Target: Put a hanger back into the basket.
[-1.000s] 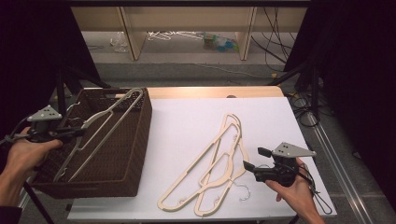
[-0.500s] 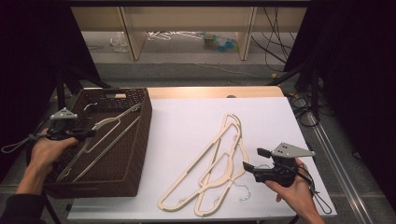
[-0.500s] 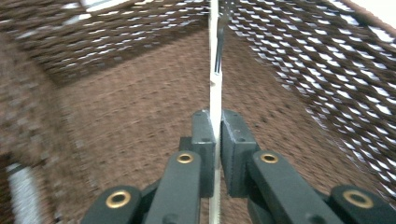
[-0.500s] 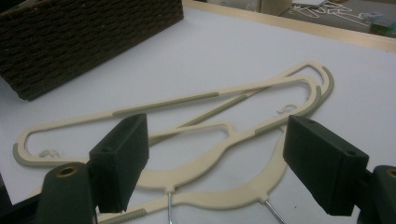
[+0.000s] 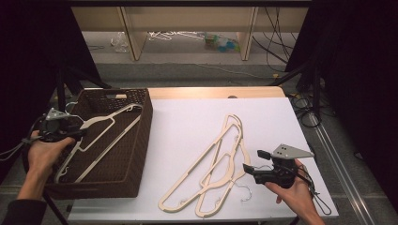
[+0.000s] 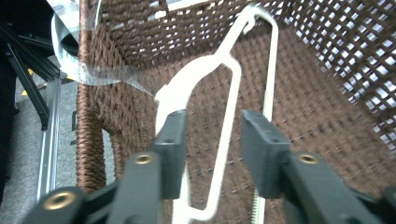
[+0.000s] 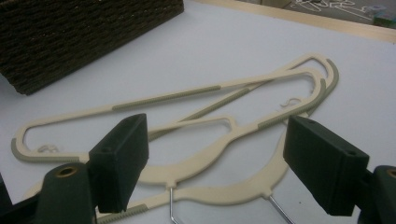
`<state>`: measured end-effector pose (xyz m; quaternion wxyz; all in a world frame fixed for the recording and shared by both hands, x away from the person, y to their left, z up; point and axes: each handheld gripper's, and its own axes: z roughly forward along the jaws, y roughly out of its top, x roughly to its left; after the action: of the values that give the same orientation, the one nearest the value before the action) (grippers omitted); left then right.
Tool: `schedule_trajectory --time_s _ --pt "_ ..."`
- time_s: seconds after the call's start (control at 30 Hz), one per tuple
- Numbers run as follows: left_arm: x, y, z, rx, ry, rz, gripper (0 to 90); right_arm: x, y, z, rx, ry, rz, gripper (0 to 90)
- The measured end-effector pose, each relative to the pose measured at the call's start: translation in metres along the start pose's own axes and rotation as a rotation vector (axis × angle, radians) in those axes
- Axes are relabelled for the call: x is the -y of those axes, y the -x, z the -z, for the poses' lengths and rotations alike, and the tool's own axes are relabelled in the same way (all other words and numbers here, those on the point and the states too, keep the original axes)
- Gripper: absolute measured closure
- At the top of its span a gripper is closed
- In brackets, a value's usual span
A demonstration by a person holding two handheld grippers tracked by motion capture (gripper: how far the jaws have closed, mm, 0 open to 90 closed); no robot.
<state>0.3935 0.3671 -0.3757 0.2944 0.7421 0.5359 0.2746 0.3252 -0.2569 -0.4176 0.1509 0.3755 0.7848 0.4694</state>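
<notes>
Setting: a lab or recording studio. Black curtains (image 5: 28, 56) are enclosing both frame sides, loose cables (image 5: 281, 37) are trailing across the floor at upper right, and a white-topped desk (image 5: 187, 122) is occupying the frame centre.

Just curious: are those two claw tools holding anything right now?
No. Both are open: the left gripper over a hanger in the basket, the right gripper facing the table's hangers.

Light from overhead, falling on white desk (image 5: 187, 126); room around it near black, far shelf area lit pale. Shadows soft, short. High view grainy, slightly soft. Left gripper view: jaws blurred up close, basket (image 6: 327, 116) weave sharper, glare through its holes. Right gripper view: jaws out of focus, hangers (image 7: 224, 107) fairly crisp, desk evenly bright.
</notes>
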Motion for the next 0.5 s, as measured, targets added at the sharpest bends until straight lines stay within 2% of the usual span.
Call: schedule_trajectory --time_s 0.07,0.13,0.2,0.23,0.27,0.3,0.33,0.37,0.43,0.5 --pt "-0.002 0.006 0.004 0.024 0.011 -0.012 57.7 0.001 0.0 -0.001 0.009 0.01 0.018 23.5" --pt "-0.004 0.017 0.01 0.06 0.033 -0.027 54.6 0.001 -0.001 -0.003 -0.008 0.011 0.003 23.4" --pt "-0.007 0.032 0.017 0.105 0.058 -0.031 49.9 0.001 -0.001 -0.002 0.007 -0.001 0.006 23.4" --pt "-0.007 0.04 0.021 0.129 0.071 -0.034 47.3 0.002 0.0 -0.003 0.017 -0.003 0.016 23.5" --pt "-0.008 0.052 0.022 0.151 0.116 -0.003 45.1 0.002 0.0 -0.003 0.009 -0.011 -0.003 23.5" --pt "-0.008 0.061 0.026 0.175 0.128 -0.012 43.3 0.004 0.001 -0.005 0.015 0.006 0.01 23.5" --pt "-0.008 0.07 0.029 0.205 0.147 -0.018 41.3 0.004 0.001 -0.004 0.006 -0.024 -0.014 23.5" --pt "-0.007 0.081 0.032 0.233 0.163 -0.018 39.1 0.005 0.002 -0.005 0.019 -0.011 0.001 23.4" --pt "-0.006 0.103 0.038 0.295 0.193 -0.03 36.6 0.006 0.003 -0.006 0.013 -0.021 -0.018 23.3" --pt "-0.005 0.12 0.042 0.336 0.222 -0.033 34.7 0.007 0.003 -0.006 0.02 -0.012 -0.019 23.1"
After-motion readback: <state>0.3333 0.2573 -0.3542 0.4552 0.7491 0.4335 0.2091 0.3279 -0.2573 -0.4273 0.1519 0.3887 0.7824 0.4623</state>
